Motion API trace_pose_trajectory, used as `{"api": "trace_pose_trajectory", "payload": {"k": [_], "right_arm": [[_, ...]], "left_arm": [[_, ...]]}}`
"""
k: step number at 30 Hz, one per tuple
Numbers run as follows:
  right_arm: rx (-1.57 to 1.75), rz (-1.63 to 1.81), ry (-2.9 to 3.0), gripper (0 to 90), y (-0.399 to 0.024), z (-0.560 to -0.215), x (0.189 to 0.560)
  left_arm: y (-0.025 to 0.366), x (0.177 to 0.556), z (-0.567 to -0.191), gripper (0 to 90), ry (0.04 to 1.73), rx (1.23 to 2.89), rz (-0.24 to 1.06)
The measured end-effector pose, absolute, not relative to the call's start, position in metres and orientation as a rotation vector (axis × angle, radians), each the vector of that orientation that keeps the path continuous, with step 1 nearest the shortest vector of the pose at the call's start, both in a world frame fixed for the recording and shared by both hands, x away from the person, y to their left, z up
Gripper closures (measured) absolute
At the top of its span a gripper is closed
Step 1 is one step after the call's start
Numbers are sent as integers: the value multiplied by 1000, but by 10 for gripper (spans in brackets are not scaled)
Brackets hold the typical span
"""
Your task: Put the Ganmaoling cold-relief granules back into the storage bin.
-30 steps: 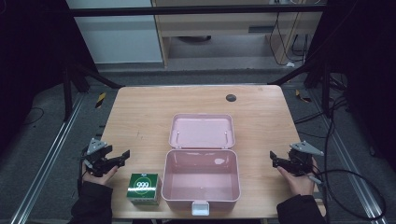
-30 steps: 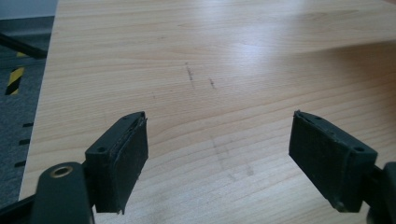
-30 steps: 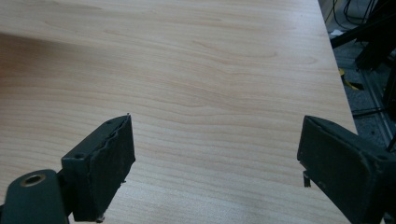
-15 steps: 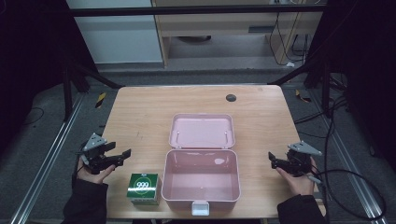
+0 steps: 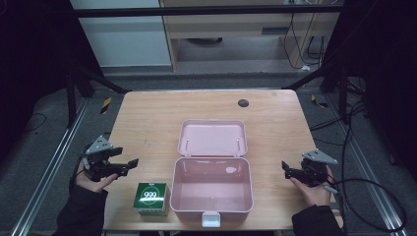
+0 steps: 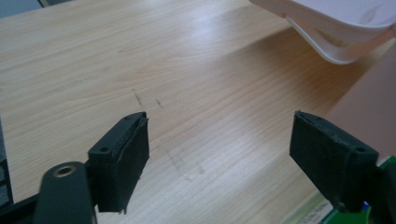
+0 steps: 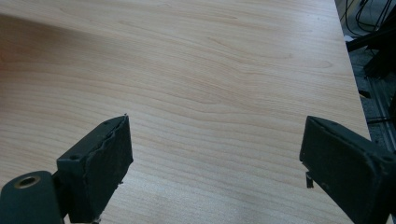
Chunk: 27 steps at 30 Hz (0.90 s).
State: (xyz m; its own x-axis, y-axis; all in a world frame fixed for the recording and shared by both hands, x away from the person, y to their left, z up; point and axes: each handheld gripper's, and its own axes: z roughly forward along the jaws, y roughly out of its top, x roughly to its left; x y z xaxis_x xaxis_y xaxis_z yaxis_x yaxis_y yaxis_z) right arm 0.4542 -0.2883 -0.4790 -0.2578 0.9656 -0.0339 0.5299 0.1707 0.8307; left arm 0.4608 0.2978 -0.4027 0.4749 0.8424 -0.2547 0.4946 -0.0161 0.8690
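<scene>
A pink box stands open at the table's front middle, its empty base (image 5: 211,192) nearest me and its lid (image 5: 212,138) lying flat behind it. Left of the base sits a small green carton (image 5: 151,198) marked 999. My left gripper (image 5: 125,157) hovers at the table's left edge, just behind that carton, pointing toward the box. Its jaws have just been opening and nothing is between them. In the left gripper view it (image 6: 219,154) frames bare wood, with the lid's edge (image 6: 336,28) beyond and the carton's corner (image 6: 380,215) at lower right. My right gripper (image 5: 287,170) rests open right of the box over bare wood (image 7: 215,163).
A dark round spot (image 5: 243,103) marks the table's far side. The wooden tabletop (image 5: 147,123) runs bare around the box. Metal rails (image 5: 54,162) flank the table on the floor, and cables (image 5: 364,191) trail at the right.
My left hand has lifted its gripper a little off the table's left edge. The right gripper, the box and the carton have stayed put.
</scene>
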Motion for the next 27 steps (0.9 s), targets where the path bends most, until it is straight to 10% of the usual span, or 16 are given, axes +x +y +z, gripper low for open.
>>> {"api": "trace_pose_trajectory", "payload": {"k": [27], "right_arm": [[1389,962,1898,68,-288,-481,454]], "left_arm": [[257,428,-367,112,901,1827,197]]}}
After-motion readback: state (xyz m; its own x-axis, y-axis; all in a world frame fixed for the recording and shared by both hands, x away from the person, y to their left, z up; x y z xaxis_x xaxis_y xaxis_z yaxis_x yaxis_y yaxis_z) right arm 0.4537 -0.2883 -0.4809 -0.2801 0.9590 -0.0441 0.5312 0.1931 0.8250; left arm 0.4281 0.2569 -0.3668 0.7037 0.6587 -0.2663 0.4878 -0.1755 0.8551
